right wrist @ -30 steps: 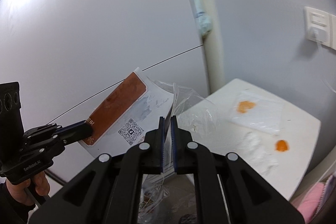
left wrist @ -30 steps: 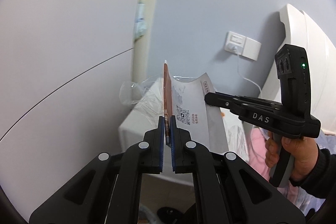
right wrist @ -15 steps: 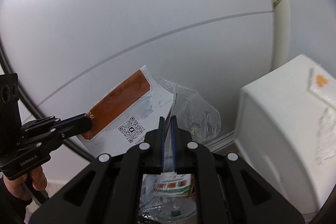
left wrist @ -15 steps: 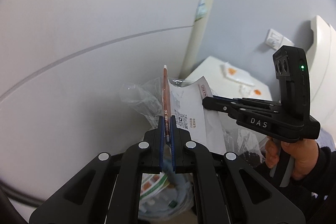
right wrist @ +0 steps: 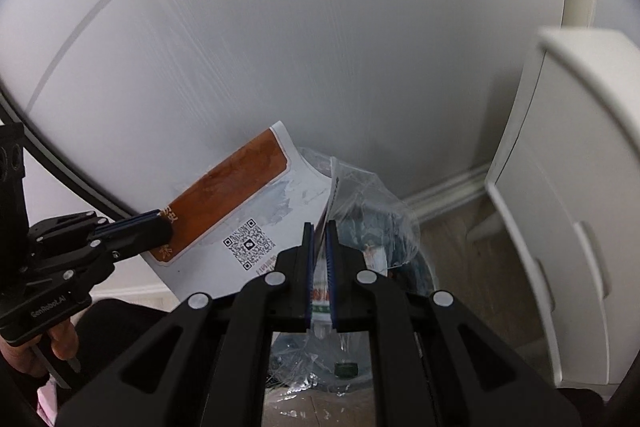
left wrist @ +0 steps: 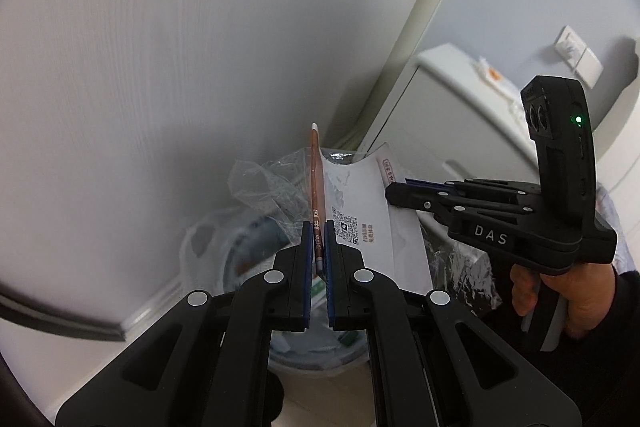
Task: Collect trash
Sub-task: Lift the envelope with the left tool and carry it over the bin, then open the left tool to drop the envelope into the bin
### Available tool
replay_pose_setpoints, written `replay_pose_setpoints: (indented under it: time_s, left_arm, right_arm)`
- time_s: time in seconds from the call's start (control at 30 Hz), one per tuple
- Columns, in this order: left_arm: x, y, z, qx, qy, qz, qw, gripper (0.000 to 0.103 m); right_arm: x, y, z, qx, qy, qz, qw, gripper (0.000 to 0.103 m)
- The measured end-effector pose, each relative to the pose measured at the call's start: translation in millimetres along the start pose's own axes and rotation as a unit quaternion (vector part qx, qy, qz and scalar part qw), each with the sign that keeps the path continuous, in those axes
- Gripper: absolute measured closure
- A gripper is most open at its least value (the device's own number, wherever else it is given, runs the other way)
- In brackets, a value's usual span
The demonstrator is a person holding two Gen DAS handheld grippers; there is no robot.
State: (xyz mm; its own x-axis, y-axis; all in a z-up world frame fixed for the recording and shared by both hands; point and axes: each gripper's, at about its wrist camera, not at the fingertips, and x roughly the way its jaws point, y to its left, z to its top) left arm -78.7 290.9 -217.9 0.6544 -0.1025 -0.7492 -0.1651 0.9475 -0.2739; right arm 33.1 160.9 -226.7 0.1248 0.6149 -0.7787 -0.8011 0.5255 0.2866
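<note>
**Both grippers hold one flat packet above the lined bin**

The pale wall [right wrist: 320,47] fills most of both views, blurred and streaked. A white cabinet [right wrist: 560,187] stands to the right in the right wrist view, its far side cut off by the frame edge; in the left wrist view small orange-marked scraps lie on its top, too small to make out.

Below the grippers sits a trash bin [left wrist: 248,267] lined with a pale bag; the gripper bodies cover most of it, and its contents are blurred, with only a green-and-white label showing.

Over it is the packet [right wrist: 256,203], white with a brown panel and a QR code. A crumpled clear plastic wrap [right wrist: 372,203] bunches against its far edge, and where it joins the packet is hard to tell.

The left gripper [left wrist: 318,247] has its jaws narrowed onto the packet's brown edge, seen edge-on. The right gripper [right wrist: 319,247] has its jaws nearly together on the packet's opposite edge, where the clear wrap starts. A hand [left wrist: 560,291] grips the right gripper's handle, partly cut off by a dark sleeve.
</note>
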Motion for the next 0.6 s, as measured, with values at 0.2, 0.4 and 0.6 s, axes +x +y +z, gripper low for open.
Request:
replay_pose_setpoints:
  time_s: [0.2, 0.4, 0.6]
  left_arm:
    - [38.5, 13.7, -9.0, -0.016, 0.037, -0.003, 0.9992, 0.099]
    - [84.7, 21.3, -17.3, -0.018, 0.086, 0.002, 0.9961, 0.099]
    - [127.4, 30.2, -32.1, -0.037, 0.127, 0.009, 0.9911, 0.099]
  right_arm:
    - [51.2, -10.8, -11.9, -0.001, 0.051, -0.005, 0.999, 0.095]
    - [88.2, -18.4, -32.4, 0.006, 0.092, -0.007, 0.996, 0.095]
    - [127.2, -34.1, -44.8, 0.002, 0.127, -0.004, 0.992, 0.095]
